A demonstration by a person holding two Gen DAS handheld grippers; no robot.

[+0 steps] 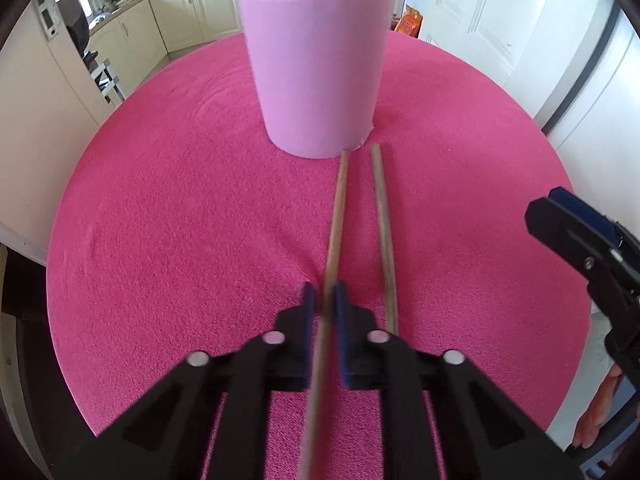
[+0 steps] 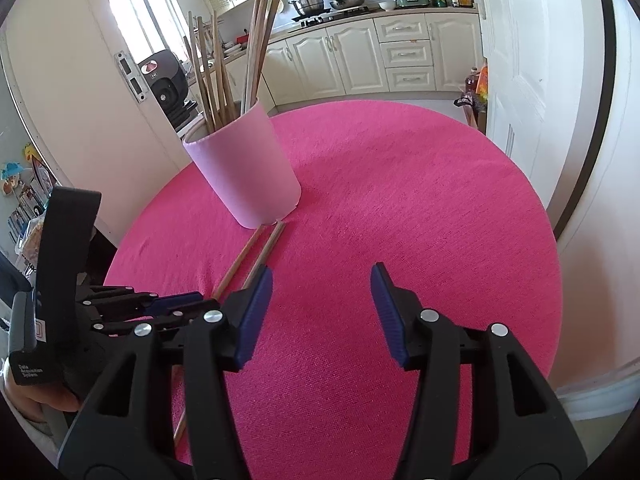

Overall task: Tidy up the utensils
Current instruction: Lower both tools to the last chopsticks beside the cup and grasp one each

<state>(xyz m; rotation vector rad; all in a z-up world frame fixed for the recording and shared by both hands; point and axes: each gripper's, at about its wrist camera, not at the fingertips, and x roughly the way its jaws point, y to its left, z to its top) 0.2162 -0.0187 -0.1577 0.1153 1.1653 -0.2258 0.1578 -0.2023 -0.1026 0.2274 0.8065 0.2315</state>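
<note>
Two wooden chopsticks lie side by side on the pink tablecloth (image 1: 160, 208), their far tips at the foot of a pink cup (image 1: 316, 72). My left gripper (image 1: 323, 292) is shut on the left chopstick (image 1: 338, 216); the right chopstick (image 1: 383, 224) lies free just beside its right finger. The cup (image 2: 248, 172) holds several upright chopsticks (image 2: 256, 40). In the right wrist view the left gripper (image 2: 192, 300) sits low on the pair of chopsticks (image 2: 240, 258). My right gripper (image 2: 322, 280) hovers open over bare cloth to the right, with nothing between its fingers.
The round table (image 2: 440, 200) ends in a curved edge on all sides. A white door (image 2: 516, 60) stands at the right, kitchen cabinets (image 2: 360, 56) behind, and a black appliance (image 2: 164, 76) at the back left. A hand (image 2: 36, 396) holds the left gripper's handle.
</note>
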